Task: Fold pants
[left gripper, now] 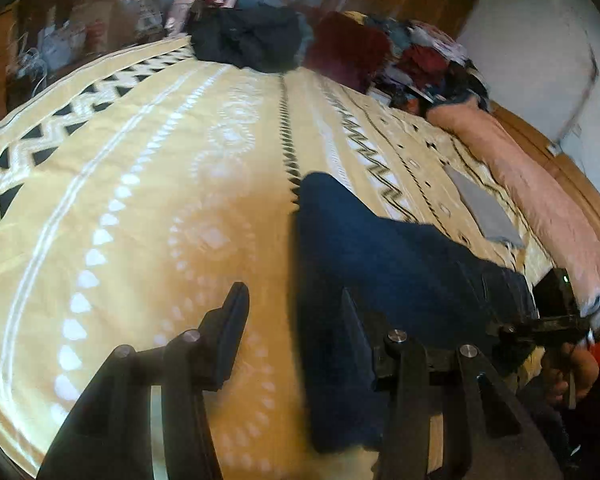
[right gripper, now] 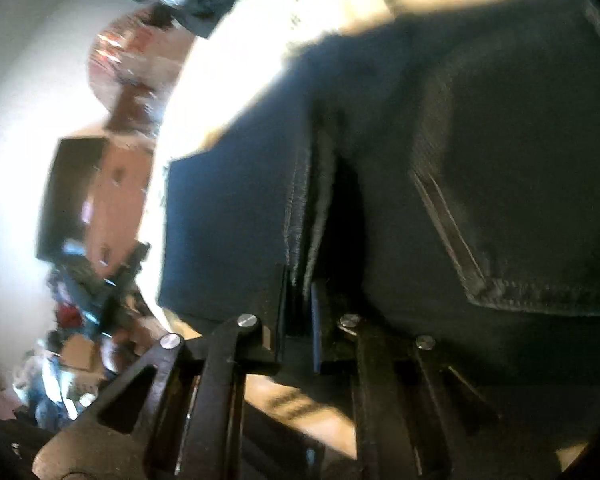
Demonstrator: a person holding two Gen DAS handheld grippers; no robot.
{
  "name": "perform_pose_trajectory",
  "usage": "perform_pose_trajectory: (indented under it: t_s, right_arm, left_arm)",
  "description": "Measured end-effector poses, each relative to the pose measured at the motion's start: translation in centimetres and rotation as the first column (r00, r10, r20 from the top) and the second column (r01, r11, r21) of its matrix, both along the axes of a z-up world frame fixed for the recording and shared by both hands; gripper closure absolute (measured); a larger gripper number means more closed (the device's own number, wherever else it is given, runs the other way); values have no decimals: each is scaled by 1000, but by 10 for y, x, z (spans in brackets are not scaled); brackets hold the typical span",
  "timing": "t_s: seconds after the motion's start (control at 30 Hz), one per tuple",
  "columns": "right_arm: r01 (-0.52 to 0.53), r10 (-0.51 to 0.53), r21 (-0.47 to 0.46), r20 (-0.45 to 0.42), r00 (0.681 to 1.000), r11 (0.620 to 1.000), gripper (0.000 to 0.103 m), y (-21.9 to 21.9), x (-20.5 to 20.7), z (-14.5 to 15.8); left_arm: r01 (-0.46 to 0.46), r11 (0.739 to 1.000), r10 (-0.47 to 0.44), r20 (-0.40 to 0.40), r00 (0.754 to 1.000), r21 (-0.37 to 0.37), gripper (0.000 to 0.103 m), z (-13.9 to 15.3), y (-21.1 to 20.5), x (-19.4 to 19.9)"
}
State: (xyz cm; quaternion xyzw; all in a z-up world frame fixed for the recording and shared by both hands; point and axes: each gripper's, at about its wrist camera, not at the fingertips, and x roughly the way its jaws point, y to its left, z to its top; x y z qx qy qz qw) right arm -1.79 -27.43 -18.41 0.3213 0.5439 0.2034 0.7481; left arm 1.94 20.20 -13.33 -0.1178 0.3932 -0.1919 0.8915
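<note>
Dark blue pants [left gripper: 380, 256] lie on a yellow patterned bedspread [left gripper: 140, 200]. My left gripper [left gripper: 292, 300] is open above the bed, its right finger over the pants' edge and its left finger over bare bedspread. In the left wrist view the right gripper [left gripper: 556, 320] is at the far end of the pants, held by a hand. In the right wrist view my right gripper [right gripper: 300, 280] is shut on a fold of the pants [right gripper: 480, 160], with a back pocket seam to its right.
A pile of dark clothes [left gripper: 252, 40] and mixed laundry [left gripper: 420, 60] sits at the bed's far end. A pink blanket [left gripper: 540, 184] and a grey folded cloth [left gripper: 484, 204] lie along the right side. Cardboard boxes [left gripper: 92, 12] stand beyond the bed.
</note>
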Motion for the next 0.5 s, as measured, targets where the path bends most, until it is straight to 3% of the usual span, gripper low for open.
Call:
perform_pose_trajectory:
  t_s: [0.07,0.17,0.23,0.27,0.37,0.43,0.47,0.5]
  right_arm:
    - [14,-10,-94,45,999,996,79,0,1,14]
    - [52,-12,-260,155,988,964,77,-2,2,52]
    - [64,15,-306,248,969,950,76,7,9,80]
    - [18,67,-291,282,957,957,76,18,18,87]
    - [-112,195,-274,298,934,955,80,53,54,75]
    - [-180,255,-304,226,940,936,79,71,87,45]
    - [-227,291,-329,159,943,917,85,75,94,25]
    - [-249,306,-357,113,945,900,100,77,101,11]
  left_arm:
    - [74,997,-75,26,997,22,54,3,-17,-9]
    - [166,984,-167,15,986,63,54,-6,-41,-17]
    - [165,983,-165,-16,986,83,54,-21,-43,-18]
    - [156,985,-153,-41,987,69,54,-30,-40,-15]
    - [123,992,-123,-51,991,-4,54,-42,-32,-10]
    - [122,992,-122,-53,991,-12,54,-35,-31,-10]
    - [119,993,-120,-47,992,-16,54,-33,-29,-11]
    - [108,994,-108,-51,993,-17,54,-32,-25,-11]
